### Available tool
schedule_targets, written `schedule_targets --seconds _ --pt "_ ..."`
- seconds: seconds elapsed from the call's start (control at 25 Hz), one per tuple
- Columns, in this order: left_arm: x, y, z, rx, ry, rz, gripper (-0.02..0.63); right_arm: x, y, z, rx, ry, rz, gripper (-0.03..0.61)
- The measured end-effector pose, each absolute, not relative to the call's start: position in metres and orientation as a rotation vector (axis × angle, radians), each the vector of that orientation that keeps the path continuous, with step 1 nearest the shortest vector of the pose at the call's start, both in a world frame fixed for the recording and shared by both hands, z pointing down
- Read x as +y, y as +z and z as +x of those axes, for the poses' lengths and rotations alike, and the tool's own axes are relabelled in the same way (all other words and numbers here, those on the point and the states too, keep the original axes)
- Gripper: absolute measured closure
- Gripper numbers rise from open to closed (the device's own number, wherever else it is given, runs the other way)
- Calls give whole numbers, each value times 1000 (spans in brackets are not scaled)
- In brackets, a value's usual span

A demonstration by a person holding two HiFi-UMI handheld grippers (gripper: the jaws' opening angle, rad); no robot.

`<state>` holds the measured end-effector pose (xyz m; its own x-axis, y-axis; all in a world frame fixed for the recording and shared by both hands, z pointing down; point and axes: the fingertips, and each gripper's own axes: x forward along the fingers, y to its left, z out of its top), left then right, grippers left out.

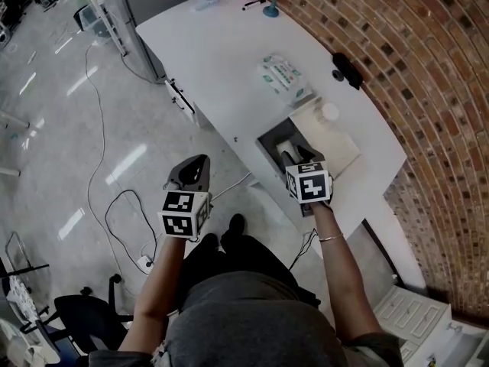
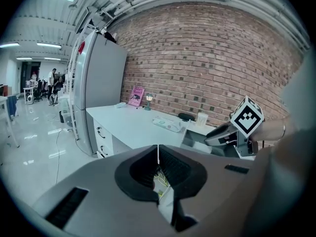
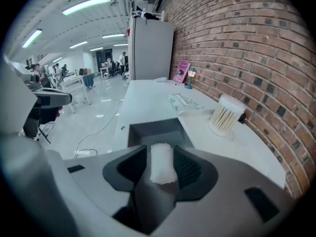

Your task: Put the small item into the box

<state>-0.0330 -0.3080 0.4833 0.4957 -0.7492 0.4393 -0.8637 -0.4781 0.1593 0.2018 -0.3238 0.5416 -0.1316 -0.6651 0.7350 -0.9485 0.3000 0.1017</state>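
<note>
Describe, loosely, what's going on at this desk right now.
A person holds a gripper in each hand at a white desk. The right gripper is shut on a small white item and hangs over the open grey box, so the item is not in yet. The left gripper is shut and empty, off the desk's edge above the floor.

Bright ceiling strip lights [image 3: 86, 4], glare on floor [image 1: 126, 163], fisheye-warped edges
</note>
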Motion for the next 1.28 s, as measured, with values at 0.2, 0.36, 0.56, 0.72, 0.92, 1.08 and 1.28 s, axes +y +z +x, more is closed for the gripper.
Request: schedule_targets --seconds 0.2,0.36,0.56,0.72,0.92,1.08,1.28 --pt "-308 479 -27 -1323 443 2407 588 -320 516 198 -1954 529 1527 410" --pt "-308 474 -23 -1308 445 2432 588 -314 496 194 -2012 549 1606 422" --pt "-311 468 -17 -1288 442 2460 588 -304 473 190 -2078 563 1699 447" --pt "-311 465 -10 -1268 445 2480 588 -295 457 189 -2102 531 1751 464" --pt "-313 461 0 -1243 441 2513 588 -283 445 189 -2122 518 1802 494" --pt "-315 461 5 -1220 435 2522 588 -272 438 195 -2111 486 1867 538" --pt "-316 457 10 -1210 440 2543 588 -263 426 202 -2111 463 1951 572"
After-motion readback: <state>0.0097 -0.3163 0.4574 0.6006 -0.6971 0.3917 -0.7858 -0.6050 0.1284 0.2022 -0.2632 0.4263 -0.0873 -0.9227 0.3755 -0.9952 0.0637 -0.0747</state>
